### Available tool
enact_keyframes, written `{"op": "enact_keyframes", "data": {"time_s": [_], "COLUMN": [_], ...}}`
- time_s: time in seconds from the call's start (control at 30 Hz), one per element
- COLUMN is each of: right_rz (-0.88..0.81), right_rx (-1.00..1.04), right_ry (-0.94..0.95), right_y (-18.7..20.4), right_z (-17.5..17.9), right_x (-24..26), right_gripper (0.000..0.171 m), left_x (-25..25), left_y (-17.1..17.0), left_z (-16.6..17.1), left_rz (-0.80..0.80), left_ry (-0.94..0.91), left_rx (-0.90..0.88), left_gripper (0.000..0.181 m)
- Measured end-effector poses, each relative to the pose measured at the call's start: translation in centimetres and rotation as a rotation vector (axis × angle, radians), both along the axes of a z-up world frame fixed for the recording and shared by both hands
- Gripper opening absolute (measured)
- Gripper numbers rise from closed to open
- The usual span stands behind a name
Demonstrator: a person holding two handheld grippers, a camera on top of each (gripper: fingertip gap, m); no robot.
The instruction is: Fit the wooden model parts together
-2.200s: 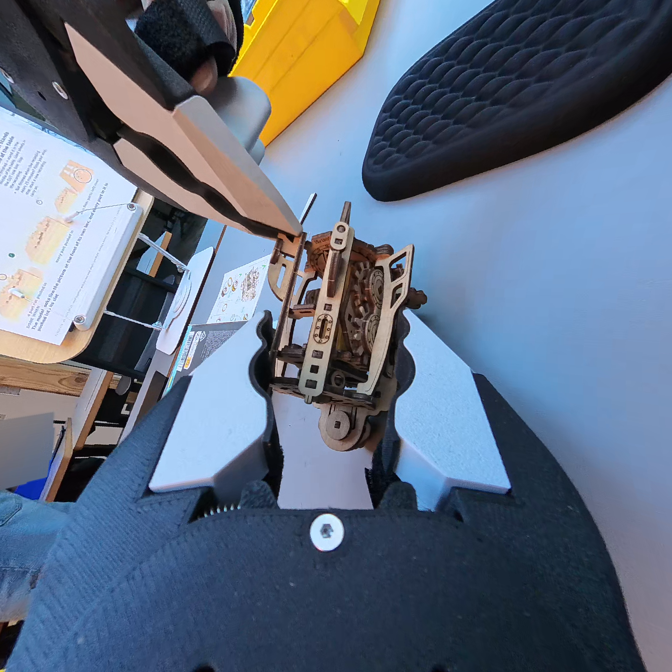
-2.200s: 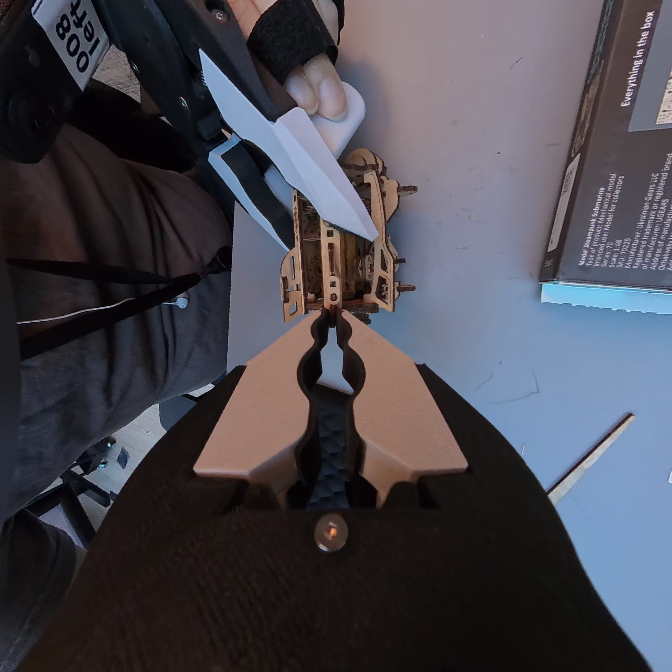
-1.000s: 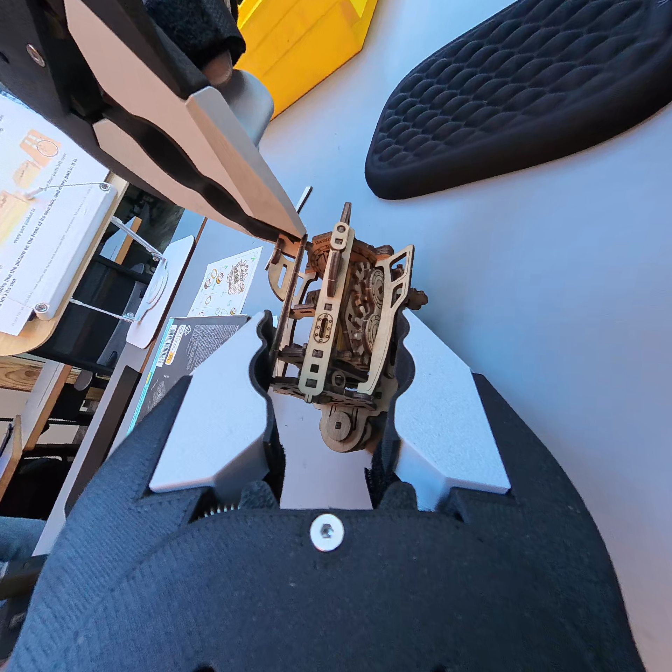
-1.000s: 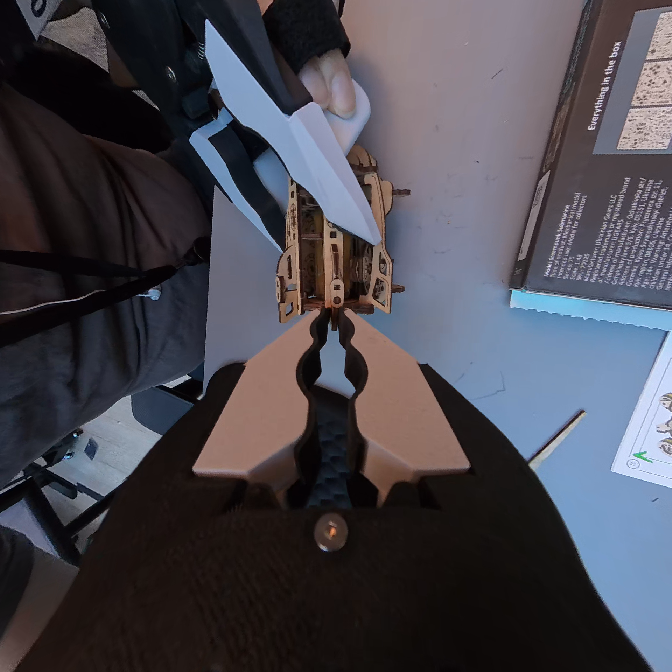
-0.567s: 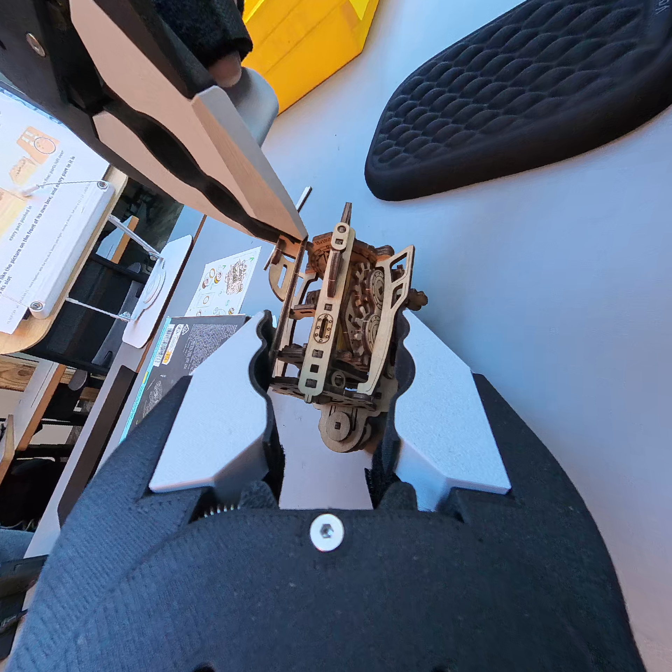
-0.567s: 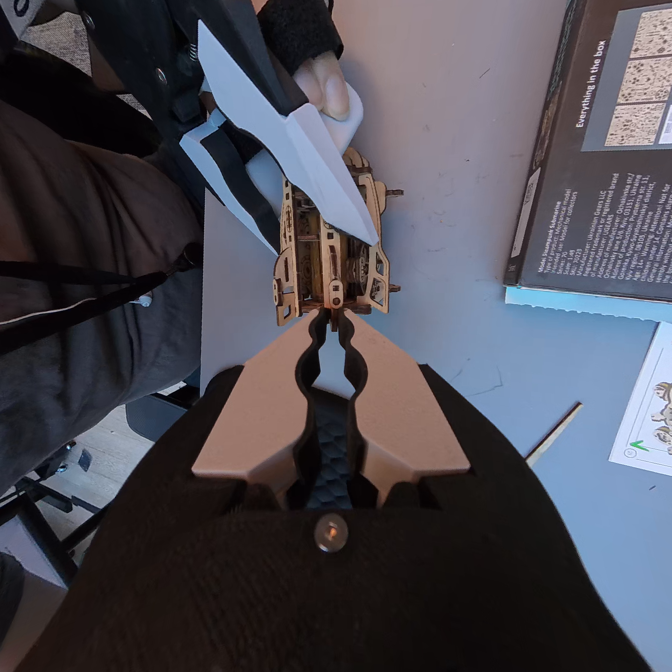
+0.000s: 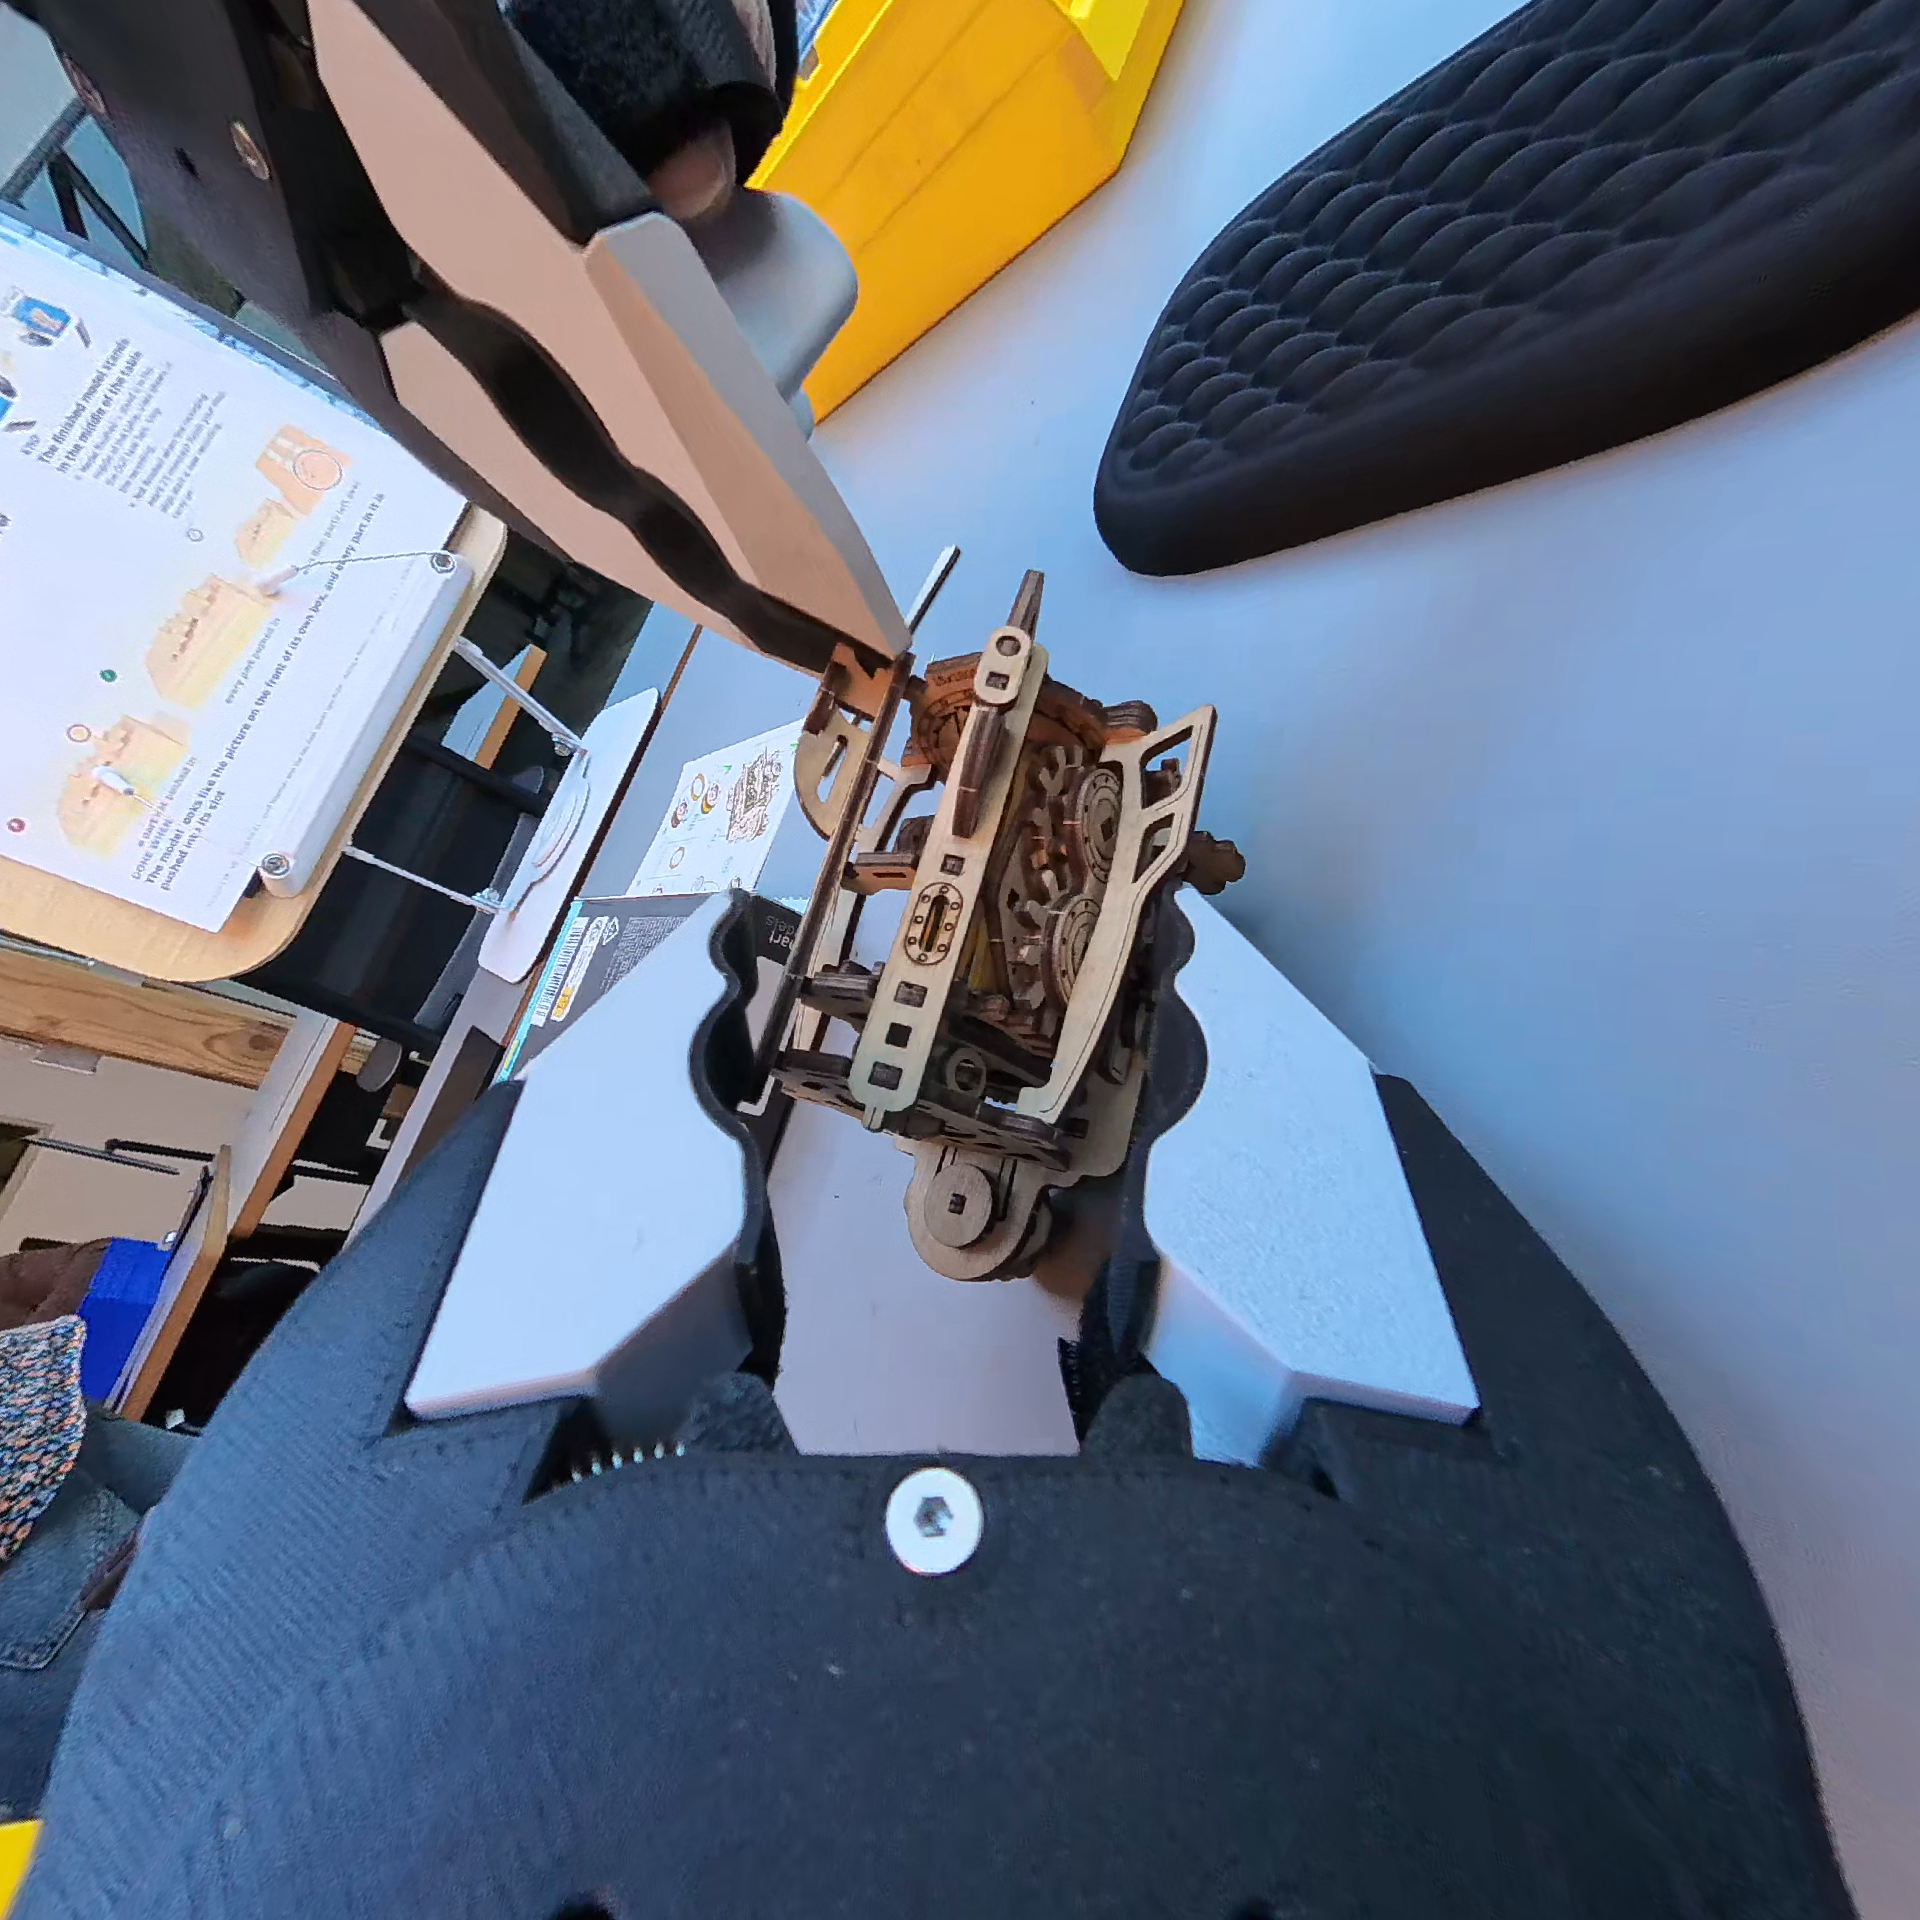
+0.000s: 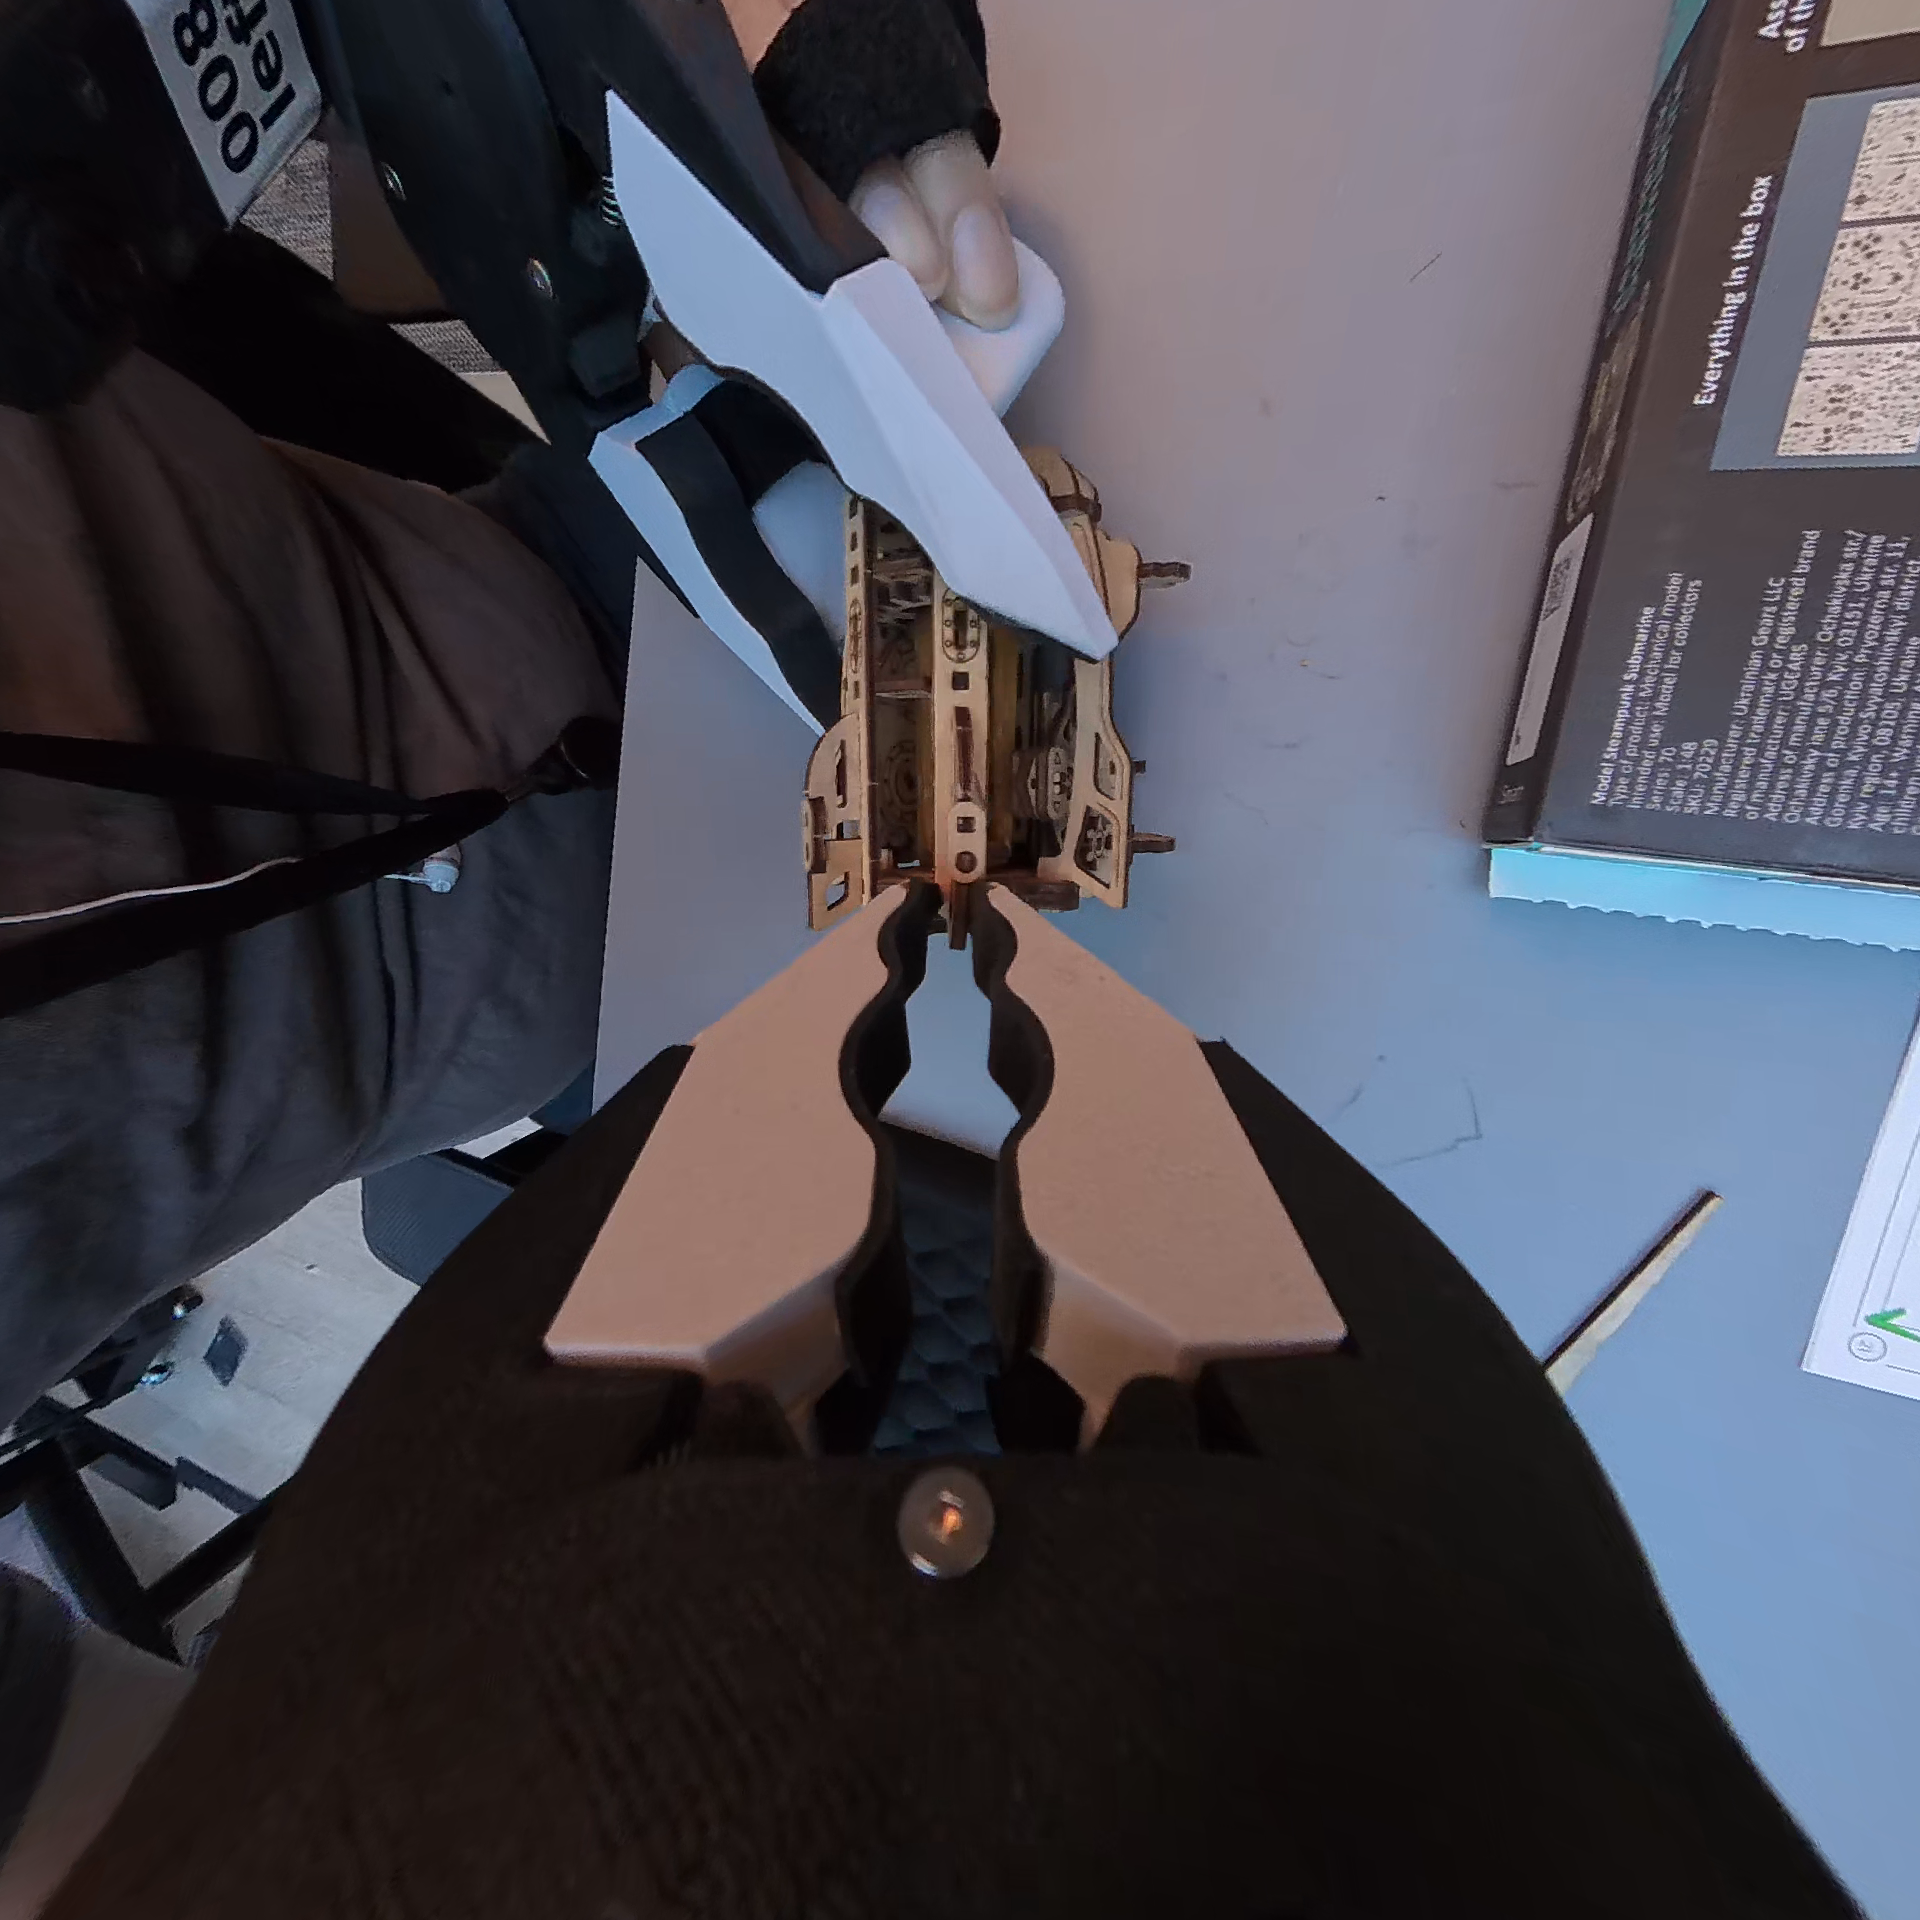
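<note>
In the centre of the left wrist view, the left gripper (image 7: 951, 997) is clenched around the wooden gear model (image 7: 997, 925), held above the grey table (image 7: 1558, 831). The right gripper (image 8: 948, 914), entering from the upper left of that view, pinches a thin tab on the model's top edge. A dark kit box (image 8: 1745, 520) lies at the right wrist view's upper right.

wooden model (image 8: 977, 727) turned slightly in right wrist view, dark box (image 8: 1725, 520) shifted right

Pale grey worktop (image 7: 1558, 831) in bright light; yellow bin (image 7: 966, 156), black honeycomb cushion (image 7: 1507, 270), wooden board stand (image 7: 156, 935) beside.
</note>
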State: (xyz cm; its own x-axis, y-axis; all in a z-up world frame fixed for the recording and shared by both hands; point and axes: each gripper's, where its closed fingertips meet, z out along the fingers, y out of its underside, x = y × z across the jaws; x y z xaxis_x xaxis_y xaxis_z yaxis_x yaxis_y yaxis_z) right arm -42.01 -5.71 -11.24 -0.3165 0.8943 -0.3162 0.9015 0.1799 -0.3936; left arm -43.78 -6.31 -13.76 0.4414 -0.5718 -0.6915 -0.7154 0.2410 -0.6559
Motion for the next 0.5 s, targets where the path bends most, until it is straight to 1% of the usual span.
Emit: {"op": "enact_keyframes", "data": {"time_s": [0.17,0.33,0.43,0.5], "right_rz": [-0.003,-0.024,-0.032,-0.039], "right_rx": [0.016,0.035,0.036,0.038], "right_ry": [0.03,0.079,0.127,0.191], "right_y": [-0.1,0.2,0.2,0.2], "right_z": [0.1,0.1,0.4,1.0], "right_x": [0.0,-0.4,-0.7,-1.0], "right_gripper": [0.015,0.028,0.034,0.035], "left_x": [-0.1,-0.3,-0.5,-0.6], "left_y": [0.1,0.1,0.0,-0.1], "left_z": [0.1,0.1,0.1,0.1], "left_rz": [0.011,0.021,0.026,0.029], "left_ry": [-0.009,-0.018,-0.023,-0.026], "left_rx": [0.015,0.015,0.016,0.025], "left_gripper": [0.078,0.082,0.084,0.082]}}
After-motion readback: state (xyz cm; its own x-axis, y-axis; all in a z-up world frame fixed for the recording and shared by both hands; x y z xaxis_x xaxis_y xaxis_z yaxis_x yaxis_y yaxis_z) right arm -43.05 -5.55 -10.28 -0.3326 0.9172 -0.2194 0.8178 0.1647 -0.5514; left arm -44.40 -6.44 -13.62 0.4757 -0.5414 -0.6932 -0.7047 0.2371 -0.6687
